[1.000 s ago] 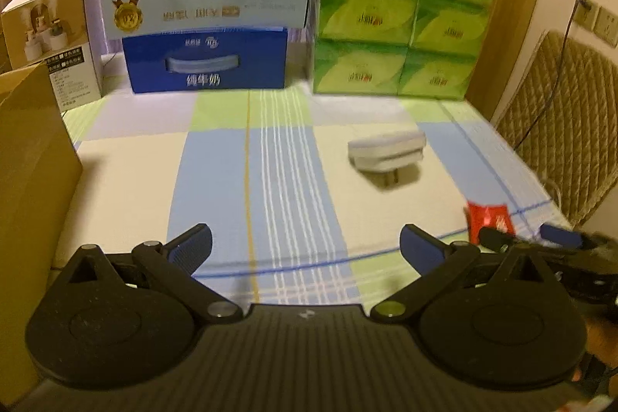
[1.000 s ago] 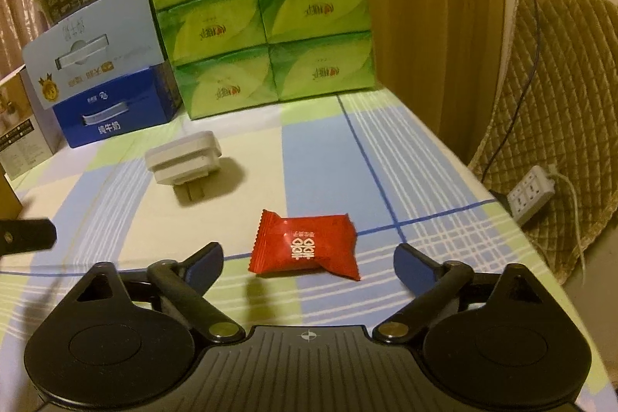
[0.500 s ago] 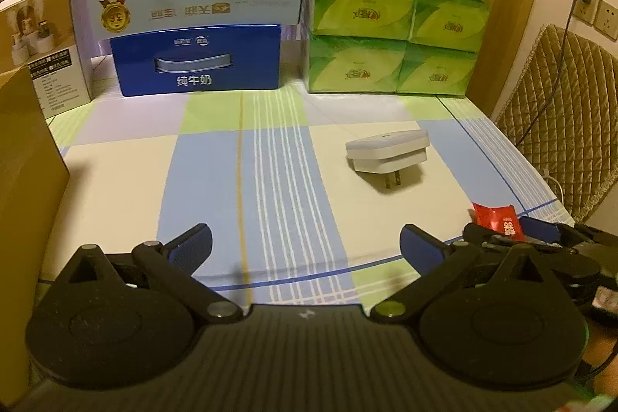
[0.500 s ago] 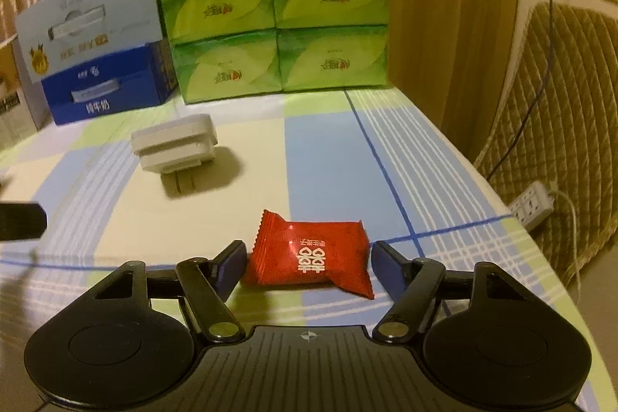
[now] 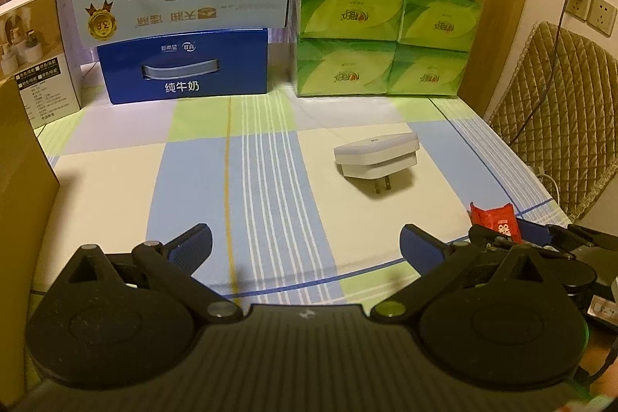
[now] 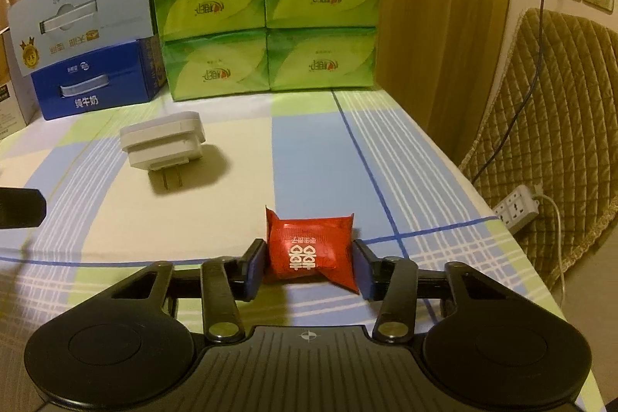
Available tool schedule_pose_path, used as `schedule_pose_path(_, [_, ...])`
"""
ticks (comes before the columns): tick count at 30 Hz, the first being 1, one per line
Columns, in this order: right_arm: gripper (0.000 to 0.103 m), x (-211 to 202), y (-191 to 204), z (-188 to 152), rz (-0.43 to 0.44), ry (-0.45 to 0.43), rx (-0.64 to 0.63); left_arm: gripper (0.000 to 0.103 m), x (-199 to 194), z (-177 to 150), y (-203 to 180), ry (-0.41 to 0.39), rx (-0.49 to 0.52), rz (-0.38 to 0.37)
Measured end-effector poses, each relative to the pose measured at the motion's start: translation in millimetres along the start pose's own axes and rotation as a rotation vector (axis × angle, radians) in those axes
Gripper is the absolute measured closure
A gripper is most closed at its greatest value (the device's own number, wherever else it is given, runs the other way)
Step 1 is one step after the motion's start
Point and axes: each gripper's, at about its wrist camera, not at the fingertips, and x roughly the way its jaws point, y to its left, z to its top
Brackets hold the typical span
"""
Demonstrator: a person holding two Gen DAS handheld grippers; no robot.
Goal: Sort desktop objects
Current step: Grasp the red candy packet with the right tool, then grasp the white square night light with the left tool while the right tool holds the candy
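Note:
A red candy packet [image 6: 311, 250] with white print lies near the table's front right, and my right gripper [image 6: 309, 267] is shut on it, both blue pads pressing its sides. The same red candy packet [image 5: 496, 222] shows at the right edge of the left wrist view, held by the right gripper [image 5: 502, 238]. A white plug adapter [image 6: 162, 145] lies on its side further back; the white plug adapter [image 5: 376, 157] is right of centre in the left wrist view. My left gripper [image 5: 305, 244] hangs open over the checked tablecloth [image 5: 251, 180], nothing between its fingers.
Stacked green tissue packs [image 5: 386, 6] and a blue milk carton [image 5: 181, 72] with a pale one on top line the table's back. A brown cardboard box [image 5: 19, 188] stands at the left. A quilted chair [image 6: 548, 126] and a power strip [image 6: 515, 207] are off the right edge.
The right gripper moved forward around the red candy packet and shut on it. The left gripper drifted slightly and stayed open.

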Motion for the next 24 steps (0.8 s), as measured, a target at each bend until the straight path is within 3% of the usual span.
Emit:
schedule_pose_path(15, [0.063, -11, -8, 17, 0.027, -0.08, 0.017, 0.001, 16, 11, -7, -0.005, 0.0, -0.028])
schedule_pose_path(24, [0.063, 8, -22, 34, 0.05, -0.103, 0.01, 0.001, 45, 23, -29, -0.028, -0.023, -0.078])
